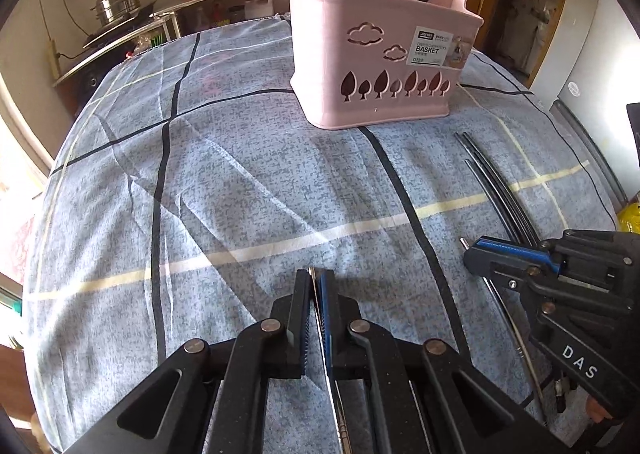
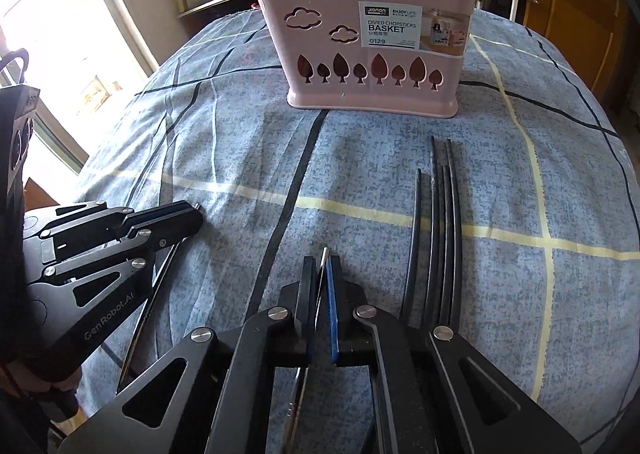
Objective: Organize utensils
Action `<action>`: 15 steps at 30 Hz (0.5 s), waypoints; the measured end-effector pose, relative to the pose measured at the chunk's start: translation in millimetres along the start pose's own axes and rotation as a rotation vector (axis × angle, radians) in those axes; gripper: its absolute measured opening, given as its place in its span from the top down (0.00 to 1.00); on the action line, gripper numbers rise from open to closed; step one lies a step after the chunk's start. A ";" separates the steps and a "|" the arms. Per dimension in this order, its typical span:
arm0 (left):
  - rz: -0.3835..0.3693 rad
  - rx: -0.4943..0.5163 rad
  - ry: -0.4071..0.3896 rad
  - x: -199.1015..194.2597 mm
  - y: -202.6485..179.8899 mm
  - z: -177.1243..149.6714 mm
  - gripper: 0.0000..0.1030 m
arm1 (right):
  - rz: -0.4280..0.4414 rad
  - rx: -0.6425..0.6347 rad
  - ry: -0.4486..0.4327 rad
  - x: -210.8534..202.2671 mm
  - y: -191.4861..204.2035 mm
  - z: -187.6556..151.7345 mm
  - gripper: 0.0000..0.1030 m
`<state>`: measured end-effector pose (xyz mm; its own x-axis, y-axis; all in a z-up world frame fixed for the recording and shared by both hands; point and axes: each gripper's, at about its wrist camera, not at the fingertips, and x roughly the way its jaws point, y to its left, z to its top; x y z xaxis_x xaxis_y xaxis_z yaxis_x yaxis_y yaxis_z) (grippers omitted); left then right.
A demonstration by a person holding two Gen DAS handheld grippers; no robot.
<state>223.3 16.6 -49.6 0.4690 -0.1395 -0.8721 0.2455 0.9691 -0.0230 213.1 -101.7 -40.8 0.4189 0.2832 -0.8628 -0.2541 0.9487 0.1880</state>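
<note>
Clamping one thin metal chopstick (image 2: pixel 325 254) each, both hand-held grippers (image 1: pixel 318 274) (image 2: pixel 320 260) point at the basket (image 2: pixel 372 53) straight ahead, the chopsticks lengthwise along the fingers.

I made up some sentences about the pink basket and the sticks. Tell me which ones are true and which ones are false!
1. The pink basket stands upright on the cloth. True.
2. The basket is empty. False: handles stick out of its top.
3. Black chopsticks lie on the cloth. True.
4. The right gripper is wide open. False: it is shut on a thin metal stick.
5. The left gripper is shut. True.
</note>
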 end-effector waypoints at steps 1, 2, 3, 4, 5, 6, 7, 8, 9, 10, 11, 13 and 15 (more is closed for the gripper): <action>-0.007 -0.010 0.001 -0.1 1.3 1.1 0.96 | 0.014 0.007 -0.006 -2.3 -1.7 0.0 0.97; -0.019 -0.025 0.002 -0.5 3.3 2.2 0.97 | 0.020 0.009 -0.014 -3.4 -0.7 1.4 0.97; -0.029 -0.036 0.000 -0.8 4.6 2.7 0.97 | 0.027 0.011 -0.029 -8.0 -1.7 2.1 0.97; -0.038 -0.048 -0.013 -4.0 5.7 3.6 0.97 | 0.038 0.013 -0.042 -12.9 -2.4 2.8 0.97; -0.043 -0.054 -0.028 -8.0 7.1 3.1 0.97 | 0.045 0.013 -0.053 -17.7 -2.6 3.7 0.97; -0.047 -0.059 -0.040 -11.6 8.3 4.4 0.97 | 0.052 0.012 -0.069 -23.6 -2.7 5.2 0.97; -0.053 -0.067 -0.059 -17.7 9.0 6.8 0.97 | 0.058 0.011 -0.088 -30.2 -3.6 7.0 0.97; -0.057 -0.072 -0.076 -23.7 10.6 8.9 0.97 | 0.062 0.012 -0.100 -34.4 -3.5 9.0 0.97; -0.061 -0.077 -0.092 -28.5 11.3 10.7 0.97 | 0.067 0.014 -0.114 -38.2 -2.5 12.7 0.97; -0.068 -0.084 -0.115 -36.6 12.6 14.4 0.97 | 0.074 0.015 -0.134 -45.1 -3.4 15.7 0.97; -0.072 -0.088 -0.130 -42.3 14.1 17.1 0.97 | 0.078 0.015 -0.147 -49.5 -2.8 18.4 0.97; -0.077 -0.093 -0.173 -58.2 15.8 25.9 0.97 | 0.086 0.014 -0.181 -63.1 -3.4 24.6 0.97; -0.078 -0.096 -0.210 -72.2 17.8 33.8 0.97 | 0.092 0.010 -0.210 -71.6 -1.4 31.3 0.97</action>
<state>222.4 37.0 29.4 0.6200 -0.2444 -0.7456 0.2112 0.9672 -0.1413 210.7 -118.9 35.3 0.5670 0.3902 -0.7254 -0.2909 0.9188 0.2668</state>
